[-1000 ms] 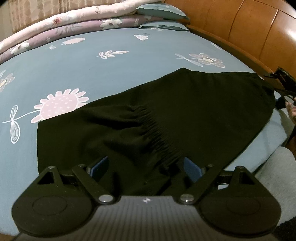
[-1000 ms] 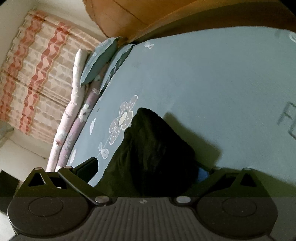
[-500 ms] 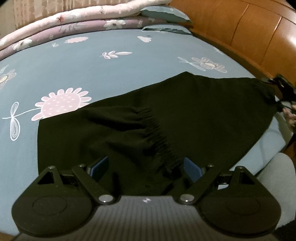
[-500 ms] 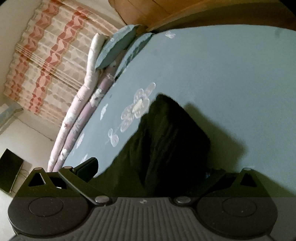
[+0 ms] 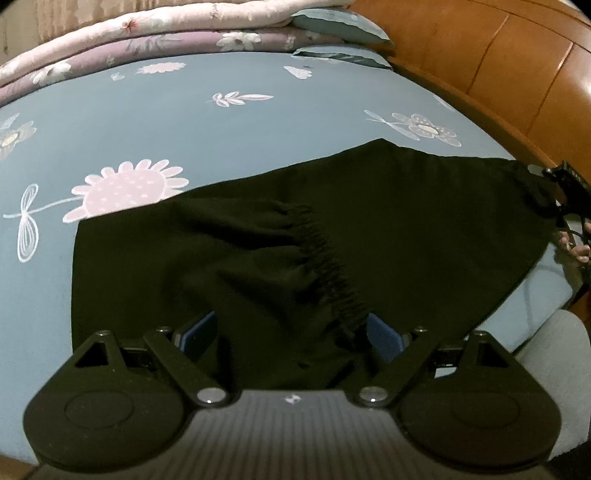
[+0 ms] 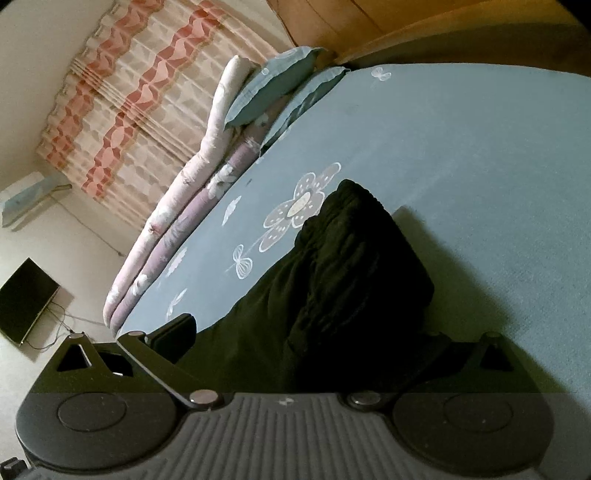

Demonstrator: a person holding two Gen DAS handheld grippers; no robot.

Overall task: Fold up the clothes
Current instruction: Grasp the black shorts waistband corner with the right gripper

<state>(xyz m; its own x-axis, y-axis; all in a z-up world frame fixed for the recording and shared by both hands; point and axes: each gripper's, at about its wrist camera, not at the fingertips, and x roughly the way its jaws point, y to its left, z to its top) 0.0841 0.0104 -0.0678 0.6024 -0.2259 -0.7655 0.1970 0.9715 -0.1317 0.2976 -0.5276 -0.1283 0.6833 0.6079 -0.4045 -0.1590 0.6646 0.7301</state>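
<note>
- The left gripper (image 5: pixel 291 334) fills the bottom of the left view. Its blue pads (image 5: pixel 199 330) stand wide apart, with black cloth bunched between them. Whether they pinch the cloth cannot be told, since the fabric hides the inner faces.
- The black garment (image 5: pixel 258 254) lies across the middle of that frame on the blue sheet (image 5: pixel 184 122). A gathered elastic band (image 5: pixel 328 266) runs diagonally from centre down toward the right pad.
- The garment's near edge is cut off behind the gripper body, so its full shape is not readable. Black on black, the folds are hard to separate.
- At the upper left a pile of quilts (image 5: pixel 147 33) lies along the top edge; pillows (image 5: pixel 340 26) sit at upper centre and a wooden headboard (image 5: pixel 498 62) at upper right.
- At the far right edge the right gripper (image 5: pixel 569 184) meets the garment's corner. It is mostly out of frame, with part of a hand (image 5: pixel 576 251) just below it.
- In the right view the right gripper (image 6: pixel 306 343) sits at the bottom. The left finger (image 6: pixel 177 334) shows, the right one is lost in shadow, and the garment (image 6: pixel 343 277) rises from between them. Its grip cannot be made out.
- At the upper left of that tilted frame hang curtains (image 6: pixel 129 103); a dark screen (image 6: pixel 26 299) is cut by the left edge.
</note>
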